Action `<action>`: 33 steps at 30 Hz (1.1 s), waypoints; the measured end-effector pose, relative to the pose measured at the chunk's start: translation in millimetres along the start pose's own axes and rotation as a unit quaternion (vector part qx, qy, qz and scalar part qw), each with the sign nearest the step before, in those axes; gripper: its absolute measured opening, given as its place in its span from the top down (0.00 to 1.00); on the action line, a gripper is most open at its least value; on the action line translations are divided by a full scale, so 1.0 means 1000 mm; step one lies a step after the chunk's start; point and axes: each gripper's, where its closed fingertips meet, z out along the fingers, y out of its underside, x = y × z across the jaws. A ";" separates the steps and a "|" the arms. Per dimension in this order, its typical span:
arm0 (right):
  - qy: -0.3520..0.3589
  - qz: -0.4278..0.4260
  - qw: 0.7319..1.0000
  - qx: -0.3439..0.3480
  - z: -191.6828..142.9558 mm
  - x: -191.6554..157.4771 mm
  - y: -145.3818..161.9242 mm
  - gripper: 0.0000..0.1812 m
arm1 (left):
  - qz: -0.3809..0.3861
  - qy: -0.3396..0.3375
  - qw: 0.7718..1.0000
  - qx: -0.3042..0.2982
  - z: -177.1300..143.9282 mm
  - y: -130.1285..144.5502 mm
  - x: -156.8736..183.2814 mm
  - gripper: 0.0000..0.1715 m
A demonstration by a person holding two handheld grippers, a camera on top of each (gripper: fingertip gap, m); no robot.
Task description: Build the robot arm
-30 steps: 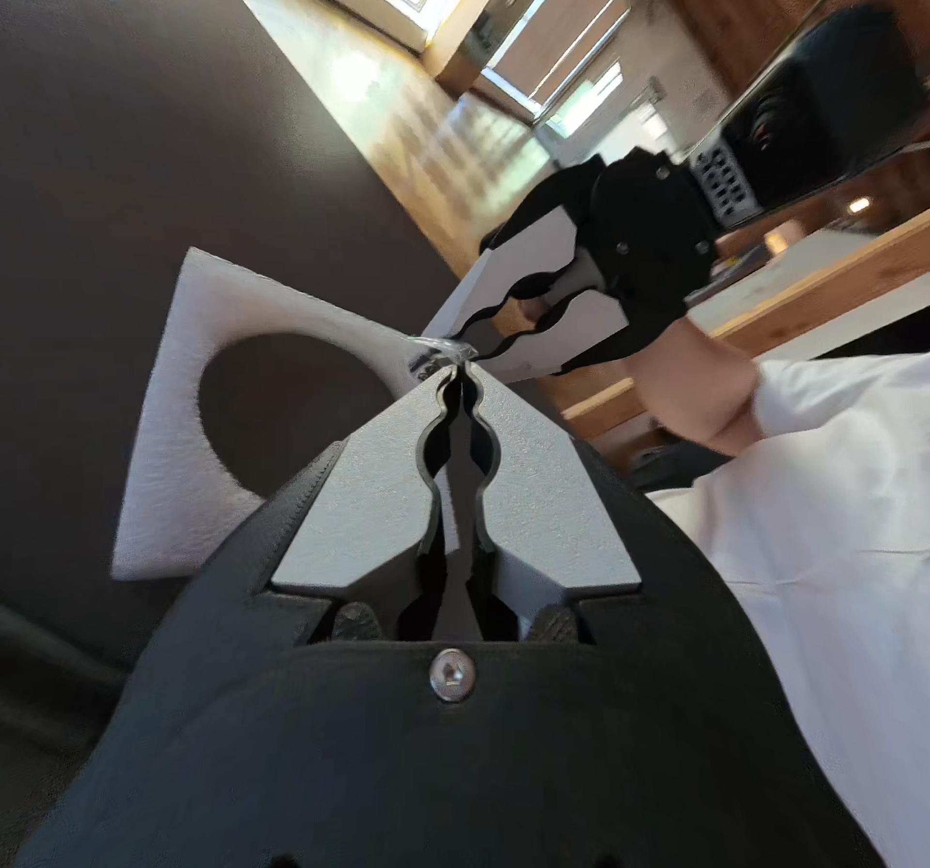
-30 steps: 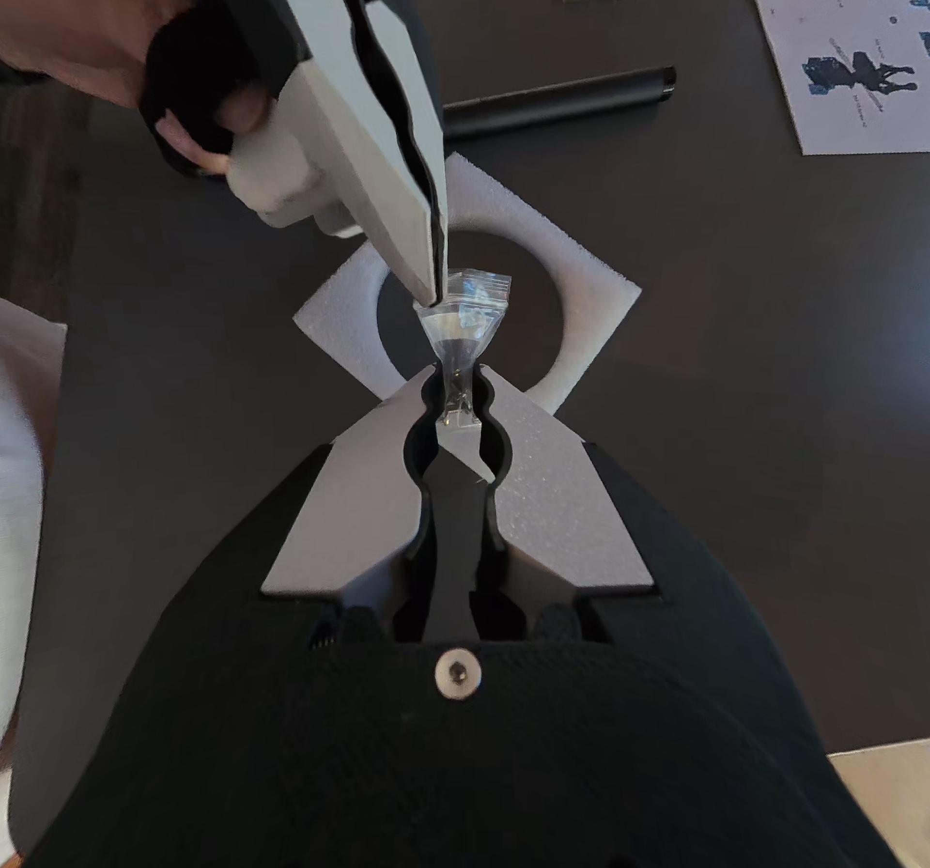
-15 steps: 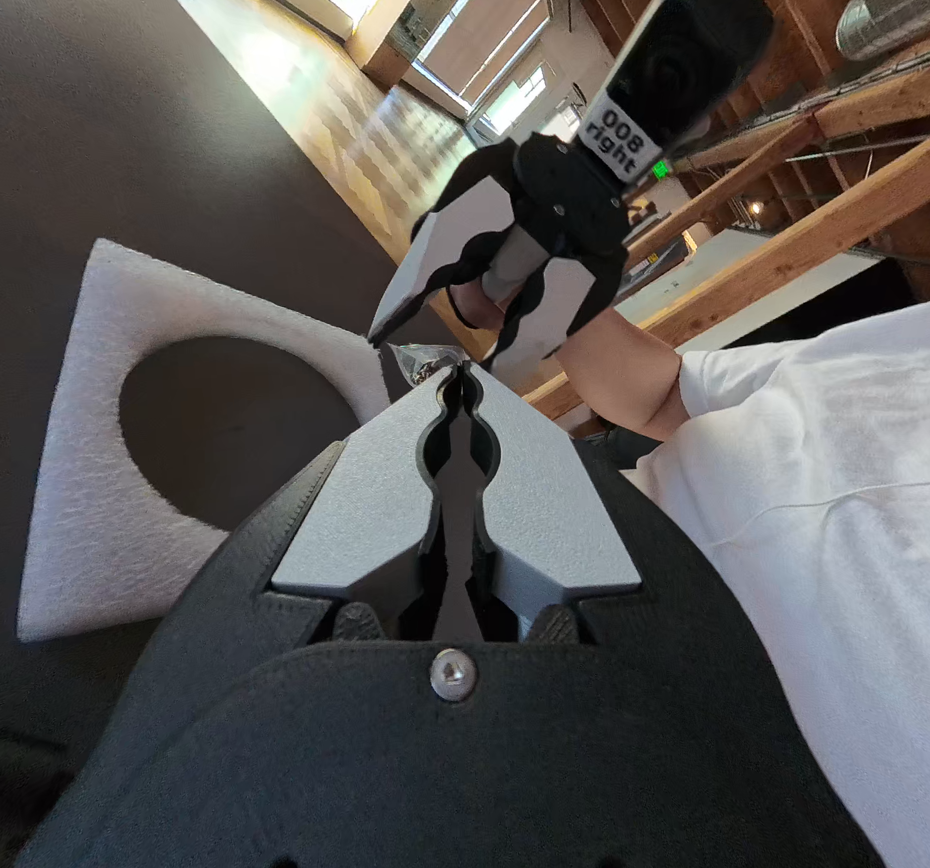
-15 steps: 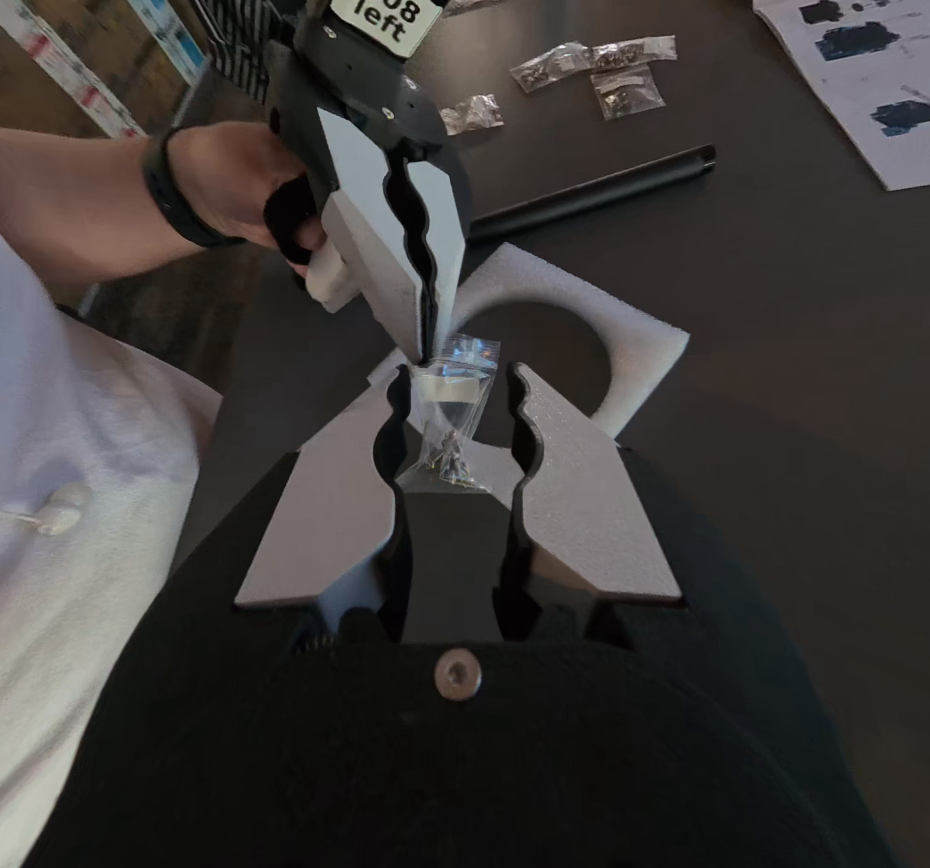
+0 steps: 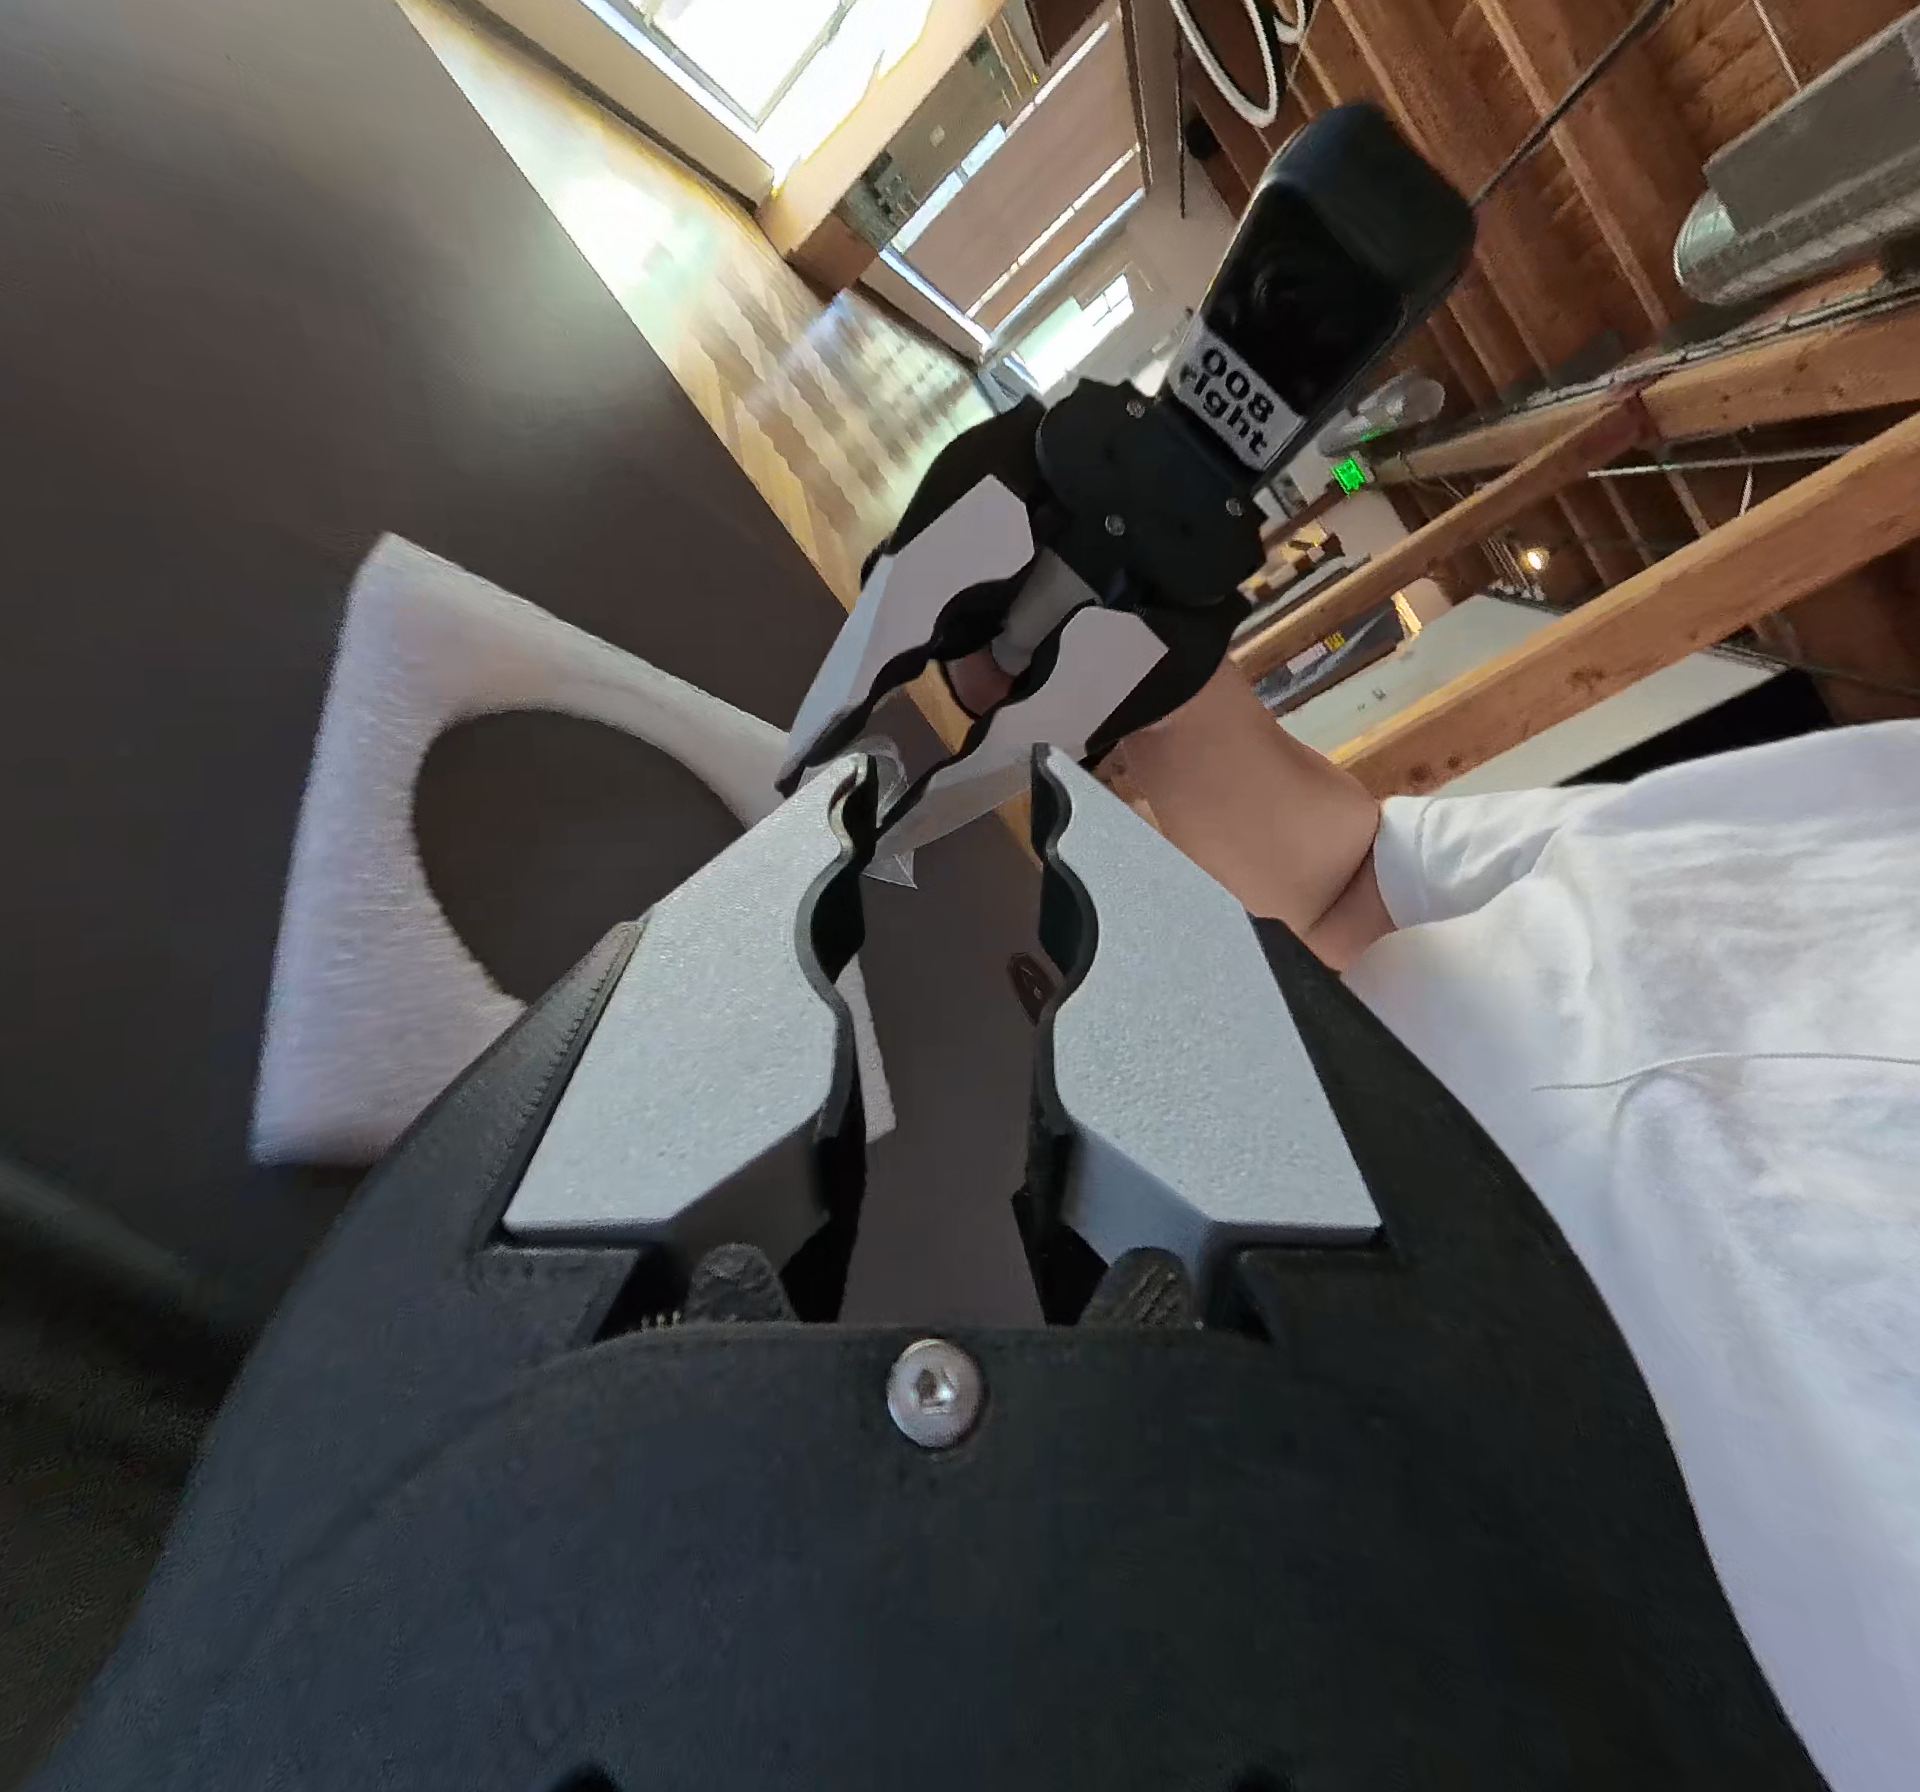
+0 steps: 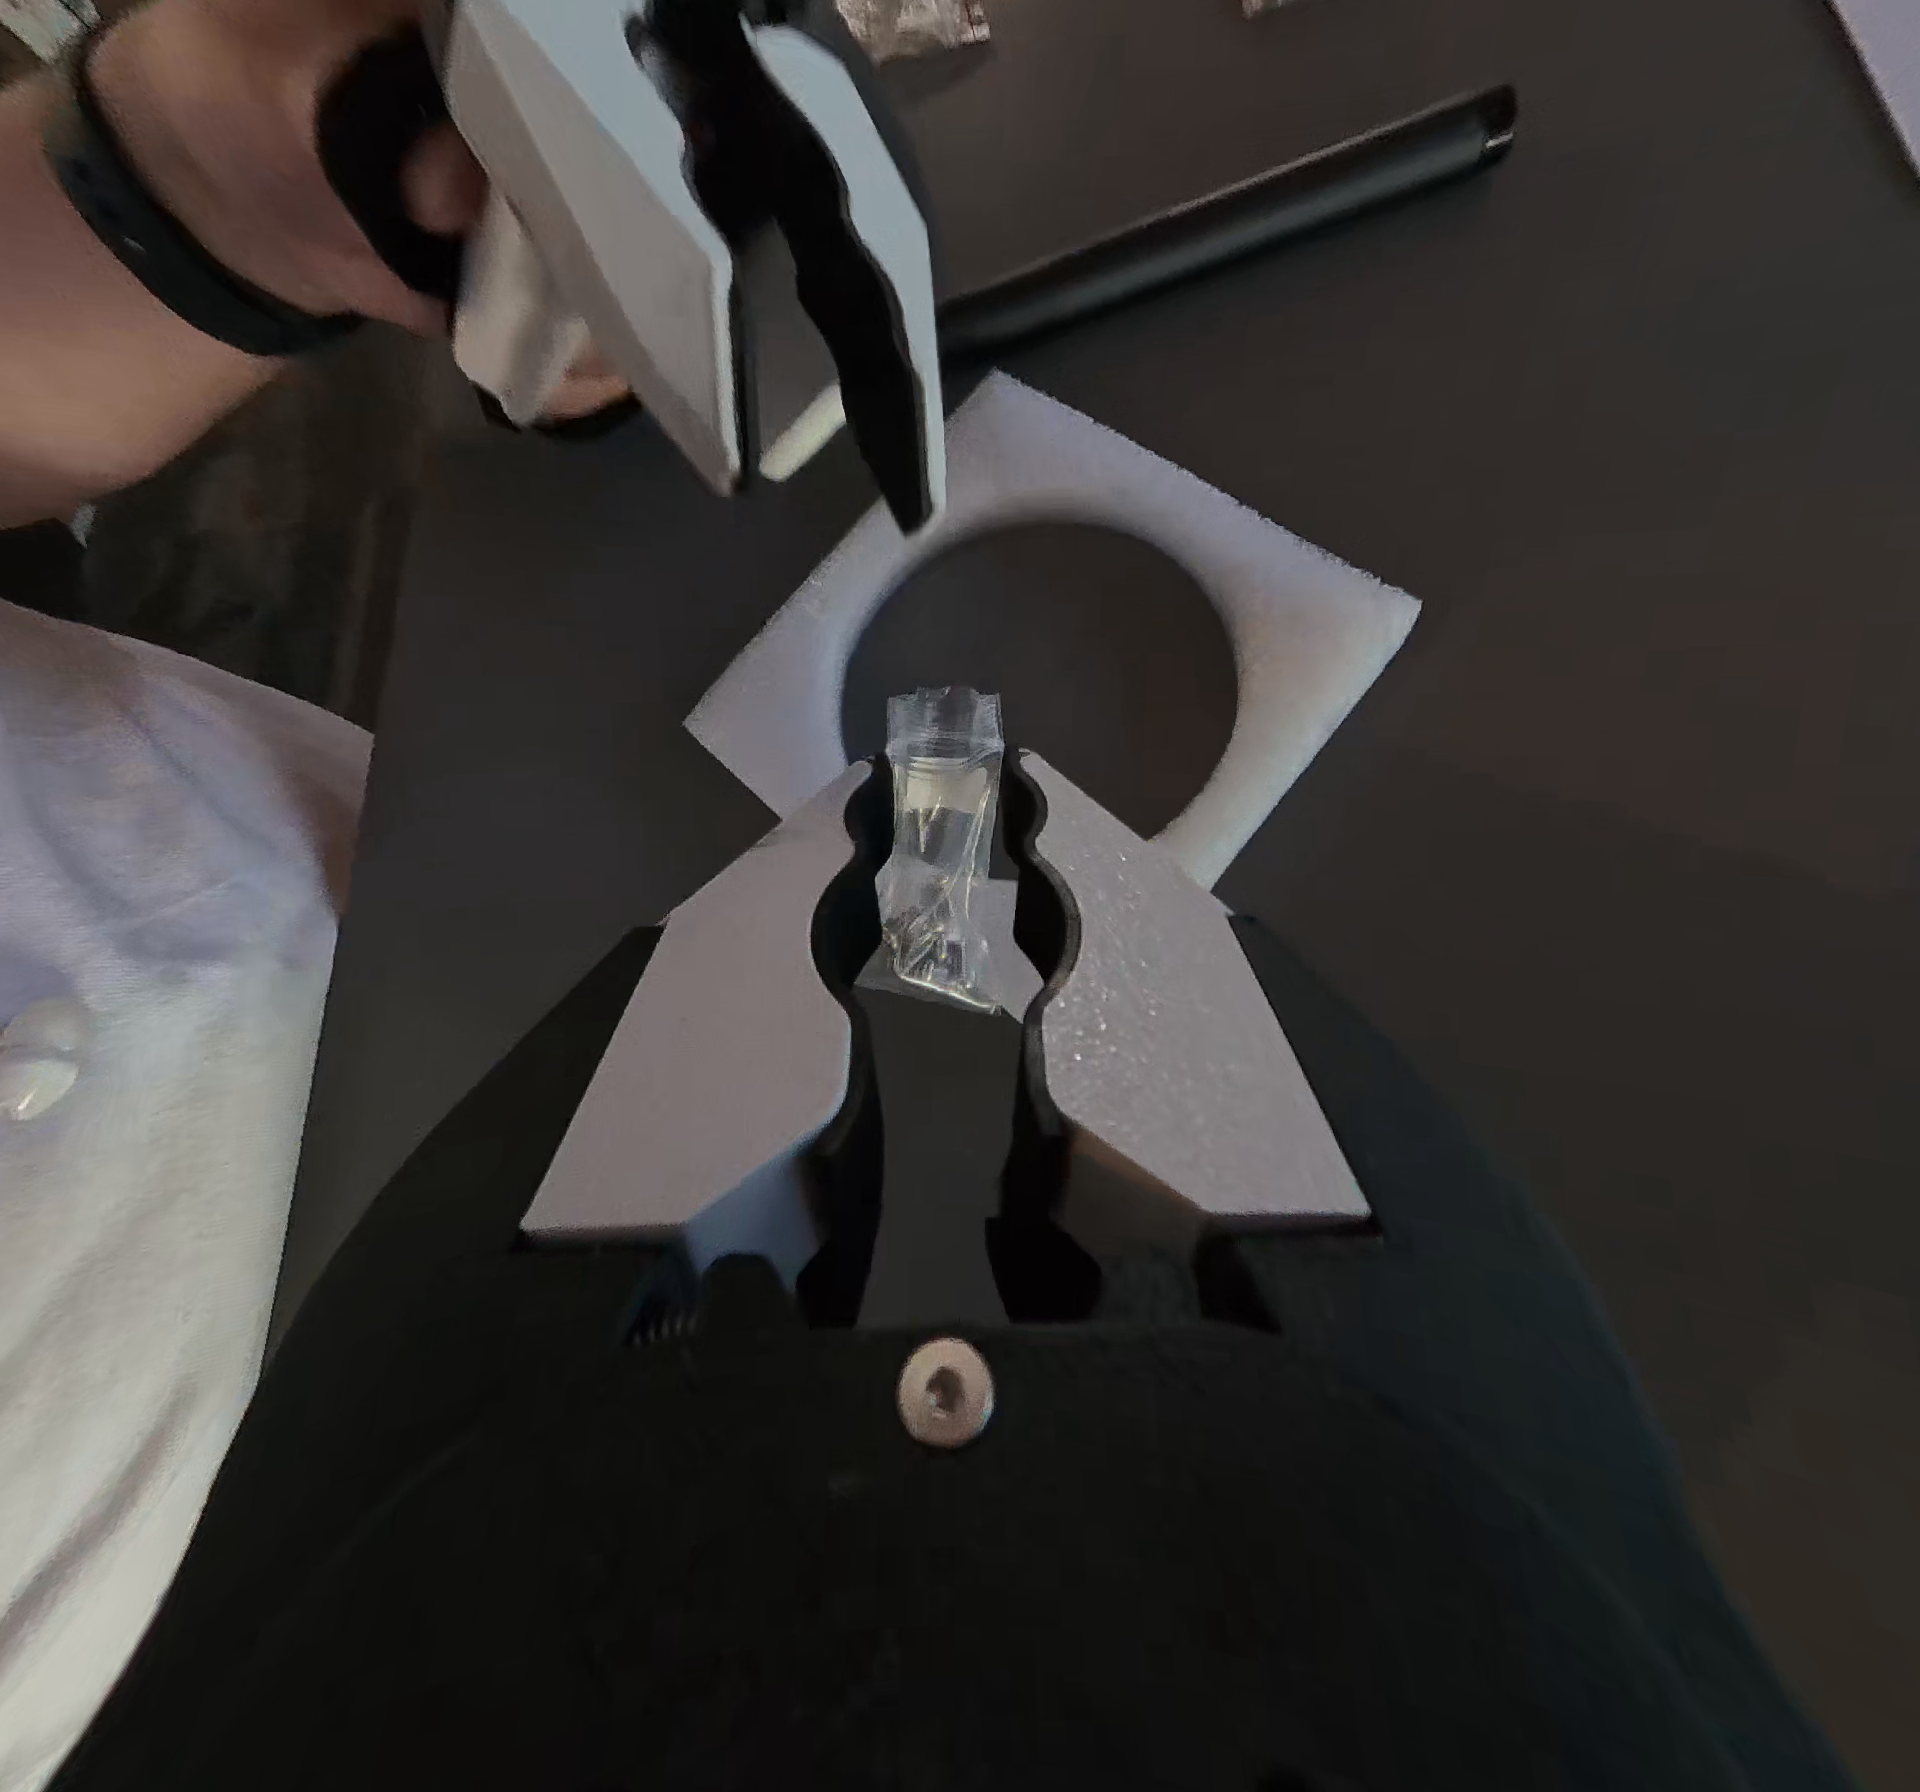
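On the left we see our left gripper [image 6: 831, 495], blurred, fingers parted and holding nothing. Below it lies the white foam square [image 6: 1309, 599] with its round hole, on the dark table [image 6: 1558, 807]. Our right gripper [image 6: 943, 766] pinches a small clear bag [image 6: 940, 869] (tiny contents, hard to make out). Farther right, a black tube [image 6: 1247, 215] is partly hidden.

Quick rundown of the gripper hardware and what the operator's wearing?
Both alike: left gripper and right gripper have a black textured body, one silver screw, and two pale grey wedge fingers with wavy black inner edges. The right carries a black camera above a white label. Operator wears a white short-sleeved shirt and a dark wristband.
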 end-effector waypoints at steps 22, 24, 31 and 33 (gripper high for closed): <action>0.056 -0.063 0.983 -0.165 0.025 0.006 0.011 0.86 | 0.060 -0.106 0.993 -0.005 -0.052 0.003 -0.013 0.85; 0.060 -0.051 0.981 -0.177 0.024 0.009 0.016 0.85 | 0.060 -0.105 0.993 -0.005 -0.051 0.003 -0.014 0.85; 0.047 -0.064 0.981 -0.176 0.024 0.002 0.013 0.86 | 0.056 -0.096 0.994 -0.013 -0.045 0.008 -0.014 0.84; 0.062 -0.085 0.977 -0.187 0.023 0.006 0.015 0.86 | 0.056 -0.095 0.994 -0.013 -0.045 0.008 -0.013 0.84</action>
